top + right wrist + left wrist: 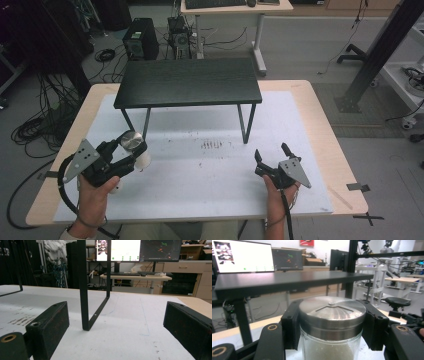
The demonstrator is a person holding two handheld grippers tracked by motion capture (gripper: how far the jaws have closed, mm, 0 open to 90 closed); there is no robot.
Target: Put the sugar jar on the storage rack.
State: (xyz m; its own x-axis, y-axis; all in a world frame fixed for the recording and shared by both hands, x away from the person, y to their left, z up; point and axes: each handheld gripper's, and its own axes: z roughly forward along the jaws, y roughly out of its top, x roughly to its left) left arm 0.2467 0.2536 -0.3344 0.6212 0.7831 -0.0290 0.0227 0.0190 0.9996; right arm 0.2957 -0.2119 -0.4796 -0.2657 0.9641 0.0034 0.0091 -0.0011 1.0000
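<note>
A glass jar point(135, 150) with a round metal lid point(332, 311) and white contents is clamped between the jaws of my left gripper point(131, 148), at the table's front left, lifted off the mat and just below the level of the black shelf top. In the left gripper view both pads point(292, 327) press the jar at its lid and neck. My right gripper point(272, 155) rests at the front right with its jaws wide apart and nothing between them; its fingers point(47, 325) frame the shelf's right leg point(83, 290).
A small black shelf point(189, 82) on thin metal legs stands at the middle back of the white mat point(210, 170). A patch of small dark marks point(212, 145) lies on the mat in front of the shelf. Cables and a computer tower point(140, 40) sit on the floor beyond.
</note>
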